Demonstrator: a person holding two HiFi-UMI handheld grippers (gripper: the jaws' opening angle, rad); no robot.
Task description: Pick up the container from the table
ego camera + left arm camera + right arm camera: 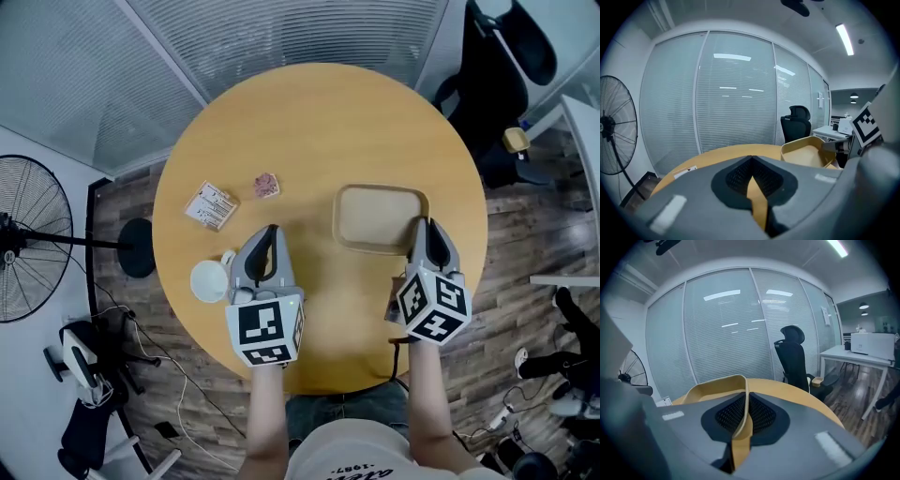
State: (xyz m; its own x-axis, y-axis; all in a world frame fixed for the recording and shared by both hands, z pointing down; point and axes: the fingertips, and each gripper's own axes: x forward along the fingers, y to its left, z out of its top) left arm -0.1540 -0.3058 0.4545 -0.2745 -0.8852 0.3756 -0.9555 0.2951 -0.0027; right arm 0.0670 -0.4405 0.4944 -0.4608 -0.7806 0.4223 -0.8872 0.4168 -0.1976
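The container is a shallow tan tray with rounded corners, right of centre on the round wooden table. My right gripper is shut on its near right rim; in the right gripper view the thin rim runs between the jaws of that gripper. Whether the tray has left the table I cannot tell. My left gripper hangs over the table to the tray's left, shut with nothing in it. In the left gripper view the left gripper points past the container at the right.
A white cup stands just left of the left gripper. A printed packet and a small pink item lie further back. A standing fan is left of the table and a black office chair is at the back right.
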